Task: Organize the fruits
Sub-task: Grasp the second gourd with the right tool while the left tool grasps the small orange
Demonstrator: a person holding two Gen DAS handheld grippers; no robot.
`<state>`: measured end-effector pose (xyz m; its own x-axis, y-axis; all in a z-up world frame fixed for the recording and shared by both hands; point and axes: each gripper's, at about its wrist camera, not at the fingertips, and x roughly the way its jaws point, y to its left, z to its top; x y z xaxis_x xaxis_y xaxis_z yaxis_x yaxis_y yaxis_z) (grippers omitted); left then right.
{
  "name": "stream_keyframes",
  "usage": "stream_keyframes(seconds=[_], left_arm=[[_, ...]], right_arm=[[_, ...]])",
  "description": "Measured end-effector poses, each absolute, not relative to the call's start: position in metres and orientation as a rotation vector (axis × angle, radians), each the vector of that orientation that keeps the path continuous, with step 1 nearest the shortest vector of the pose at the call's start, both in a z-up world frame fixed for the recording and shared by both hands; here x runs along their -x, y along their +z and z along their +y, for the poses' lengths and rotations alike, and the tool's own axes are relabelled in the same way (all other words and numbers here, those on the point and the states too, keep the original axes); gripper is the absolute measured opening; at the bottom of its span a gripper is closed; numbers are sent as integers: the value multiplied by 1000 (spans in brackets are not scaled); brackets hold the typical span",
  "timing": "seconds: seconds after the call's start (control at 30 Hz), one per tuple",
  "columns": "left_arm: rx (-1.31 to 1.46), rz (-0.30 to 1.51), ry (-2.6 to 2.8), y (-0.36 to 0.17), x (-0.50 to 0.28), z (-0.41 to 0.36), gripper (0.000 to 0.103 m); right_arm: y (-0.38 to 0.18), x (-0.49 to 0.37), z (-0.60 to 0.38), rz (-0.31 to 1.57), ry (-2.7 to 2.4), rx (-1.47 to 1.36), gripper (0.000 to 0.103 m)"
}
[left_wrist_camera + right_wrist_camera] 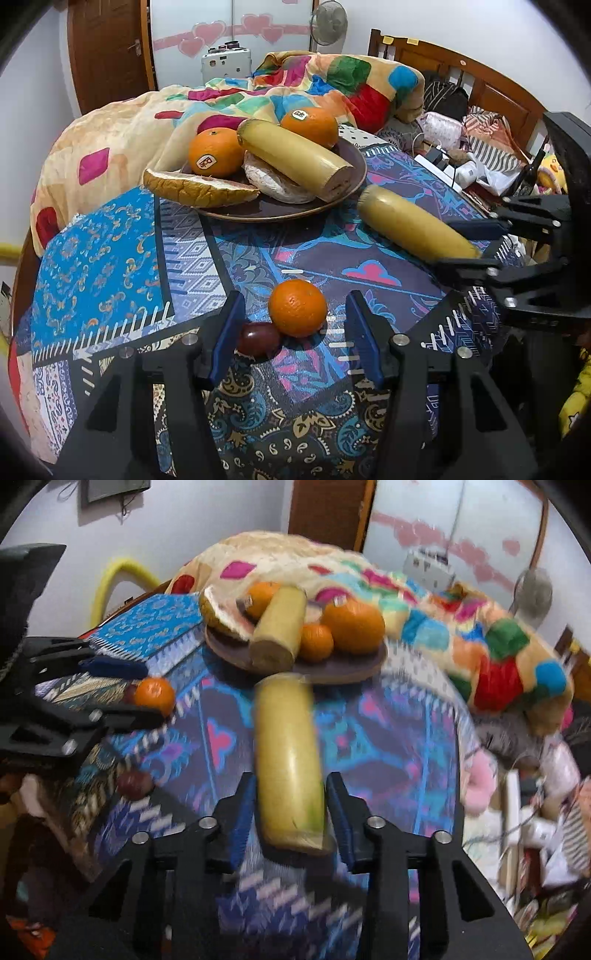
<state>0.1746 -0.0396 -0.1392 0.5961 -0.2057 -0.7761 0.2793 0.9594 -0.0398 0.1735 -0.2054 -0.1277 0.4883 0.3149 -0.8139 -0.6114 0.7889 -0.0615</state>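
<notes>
Jaws of your right gripper (290, 805) straddle the near end of the loose banana (288, 760), pads close beside it, contact blurred; its long axis runs away toward the plate (347, 672); left gripper (295, 325) stands half-open around the orange (297, 308)

Both wrist views looked steeply down along own jaws, close over the patterned cloth (110, 258). Left view faced the plate (354, 177) from the near edge; right view faced it from the side. Shared plate, loose orange (297, 313), each other's gripper.
</notes>
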Motion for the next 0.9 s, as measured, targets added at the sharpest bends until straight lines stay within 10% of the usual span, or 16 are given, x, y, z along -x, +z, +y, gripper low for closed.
stream_keyframes(seconds=[0.2, 0.9], left_arm=[[-102, 891, -287, -143, -181, -43, 34], [-44, 809, -265, -121, -191, -30, 32]], right_arm=[[-126, -169, -211, 924, 596, 317, 36], [-118, -193, -208, 833, 593, 154, 35]])
